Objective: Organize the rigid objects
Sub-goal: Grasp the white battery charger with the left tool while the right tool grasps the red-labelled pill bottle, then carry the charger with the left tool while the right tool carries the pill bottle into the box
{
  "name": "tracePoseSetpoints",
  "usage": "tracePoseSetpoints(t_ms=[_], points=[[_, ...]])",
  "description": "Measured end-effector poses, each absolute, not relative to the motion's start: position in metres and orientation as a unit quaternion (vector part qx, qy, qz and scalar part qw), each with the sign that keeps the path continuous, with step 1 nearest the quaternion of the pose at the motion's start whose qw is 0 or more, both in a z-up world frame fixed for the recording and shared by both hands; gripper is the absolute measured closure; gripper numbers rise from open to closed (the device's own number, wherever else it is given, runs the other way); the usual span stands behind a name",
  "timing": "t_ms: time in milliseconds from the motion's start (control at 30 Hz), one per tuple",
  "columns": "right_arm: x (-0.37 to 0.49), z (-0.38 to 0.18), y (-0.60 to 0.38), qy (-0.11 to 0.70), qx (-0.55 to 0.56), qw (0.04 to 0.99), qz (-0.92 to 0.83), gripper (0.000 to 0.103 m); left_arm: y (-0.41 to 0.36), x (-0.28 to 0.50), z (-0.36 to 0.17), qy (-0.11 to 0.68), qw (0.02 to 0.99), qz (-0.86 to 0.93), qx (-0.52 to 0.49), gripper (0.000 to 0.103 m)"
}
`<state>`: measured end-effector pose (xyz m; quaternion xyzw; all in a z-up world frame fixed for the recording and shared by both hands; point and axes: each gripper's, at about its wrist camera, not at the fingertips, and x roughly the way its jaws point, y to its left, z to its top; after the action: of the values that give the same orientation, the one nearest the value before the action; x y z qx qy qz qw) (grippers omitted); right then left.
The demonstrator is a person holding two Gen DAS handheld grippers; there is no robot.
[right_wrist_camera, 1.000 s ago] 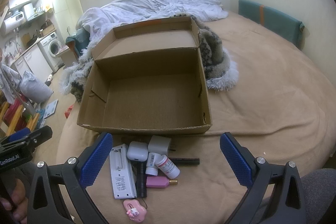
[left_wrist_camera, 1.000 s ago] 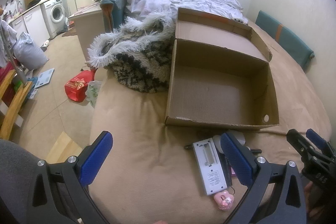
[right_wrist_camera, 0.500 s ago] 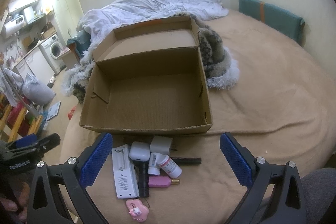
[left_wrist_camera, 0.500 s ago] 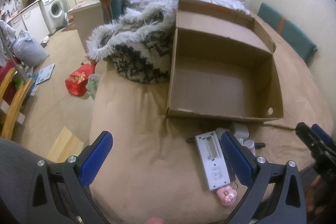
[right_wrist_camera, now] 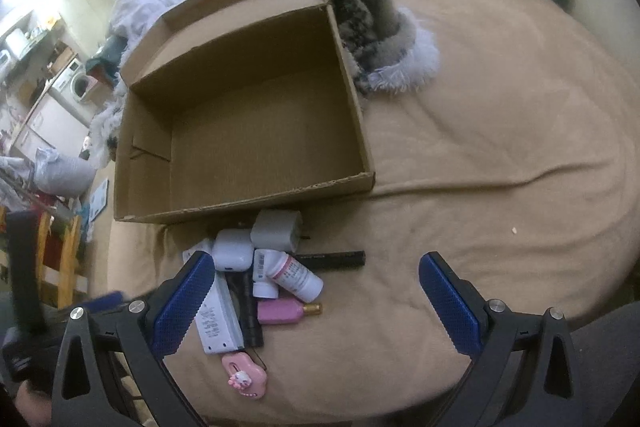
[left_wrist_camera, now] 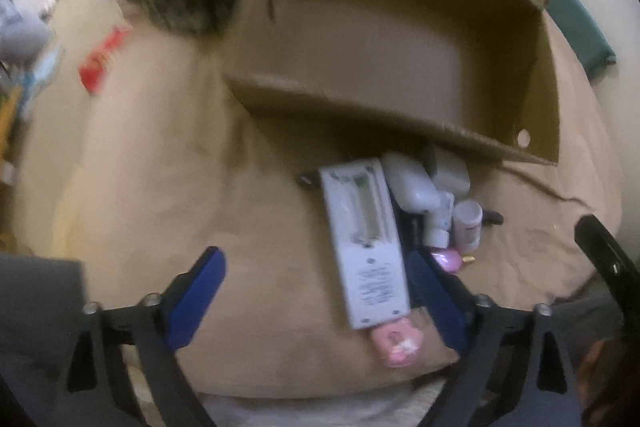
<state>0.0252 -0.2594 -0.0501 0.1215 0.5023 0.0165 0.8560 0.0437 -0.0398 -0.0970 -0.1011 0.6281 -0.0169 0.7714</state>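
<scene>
While both grippers hang over a tan bedspread [right_wrist_camera: 500, 155], the left gripper [left_wrist_camera: 316, 291] has just been narrowing its jaws, which stand apart with the near end of a white remote [left_wrist_camera: 366, 243] between them; blur hides whether its right pad touches it. The right gripper [right_wrist_camera: 316, 301] stands wide, gripping nothing. Nearest lies a pink charm [right_wrist_camera: 244, 375]; beyond it sits a cluster holding the remote, a pink bottle [right_wrist_camera: 284, 311], a white pill bottle [right_wrist_camera: 296, 275], a white case [right_wrist_camera: 232, 251], a grey charger [right_wrist_camera: 276, 229] and a black pen [right_wrist_camera: 336, 259]. Just beyond stands an open cardboard box [right_wrist_camera: 248, 131], with a furry blanket [right_wrist_camera: 380, 43] at its far right corner.
</scene>
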Motion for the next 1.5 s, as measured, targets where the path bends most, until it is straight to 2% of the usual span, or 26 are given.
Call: tracePoseSetpoints(t_ms=[100,167,267,333,367,600,633,667,700,733,800,867,900,1133,1267,1300,1367,1500], points=[[0.024,-0.051,-0.256,0.505,0.113,0.856,0.020,0.000,-0.049,0.051,-0.119,0.651,0.750,-0.024,-0.116,0.020],[0.026,-0.052,-0.257,0.505,0.113,0.855,0.020,0.000,-0.054,0.053,-0.130,0.662,0.740,-0.025,-0.117,0.035],[0.027,-0.054,-0.260,0.509,0.120,0.852,0.017,0.000,-0.056,0.054,-0.137,0.665,0.733,-0.036,-0.139,0.042],[0.028,-0.055,-0.261,0.512,0.124,0.850,0.017,0.000,-0.059,0.054,-0.138,0.664,0.732,-0.050,-0.142,0.058],[0.029,-0.056,-0.262,0.515,0.127,0.848,0.020,0.000,-0.061,0.054,-0.140,0.667,0.730,-0.054,-0.142,0.059],[0.042,-0.077,-0.265,0.553,0.158,0.817,0.034,0.000,-0.068,0.057,-0.149,0.676,0.722,-0.051,-0.134,0.061],[0.045,-0.083,-0.266,0.563,0.165,0.809,0.036,0.003,-0.067,0.055,-0.148,0.678,0.722,-0.051,-0.126,0.062],[0.048,-0.089,-0.267,0.574,0.173,0.800,0.039,0.015,-0.065,0.054,-0.145,0.679,0.723,-0.047,-0.123,0.062],[0.051,-0.097,-0.269,0.586,0.187,0.788,0.042,0.020,-0.064,0.054,-0.140,0.678,0.723,-0.043,-0.120,0.062],[0.054,-0.106,-0.272,0.598,0.213,0.771,0.045,0.024,-0.061,0.053,-0.133,0.676,0.727,-0.040,-0.114,0.062],[0.058,-0.124,-0.280,0.616,0.266,0.740,0.044,0.026,-0.056,0.048,-0.121,0.669,0.735,-0.032,-0.101,0.062],[0.060,-0.138,-0.285,0.627,0.320,0.708,0.052,0.041,-0.049,0.044,-0.111,0.662,0.745,-0.020,-0.080,0.062],[0.060,-0.144,-0.285,0.630,0.339,0.697,0.054,0.042,-0.046,0.043,-0.108,0.660,0.748,-0.013,-0.067,0.062],[0.061,-0.161,-0.278,0.632,0.365,0.683,0.045,0.043,-0.017,0.050,-0.131,0.682,0.729,0.029,-0.052,0.062],[0.062,-0.175,-0.279,0.639,0.381,0.667,0.040,0.043,-0.026,0.052,-0.153,0.686,0.724,0.045,-0.049,0.062],[0.062,-0.176,-0.280,0.638,0.381,0.668,0.038,0.043,-0.028,0.056,-0.156,0.685,0.726,0.047,-0.045,0.062],[0.062,-0.174,-0.280,0.630,0.382,0.675,0.041,0.052,-0.036,0.057,-0.164,0.680,0.730,0.053,-0.038,0.062],[0.058,-0.163,-0.272,0.625,0.355,0.693,0.048,0.052,-0.040,0.067,-0.175,0.673,0.736,0.060,-0.042,0.062]])
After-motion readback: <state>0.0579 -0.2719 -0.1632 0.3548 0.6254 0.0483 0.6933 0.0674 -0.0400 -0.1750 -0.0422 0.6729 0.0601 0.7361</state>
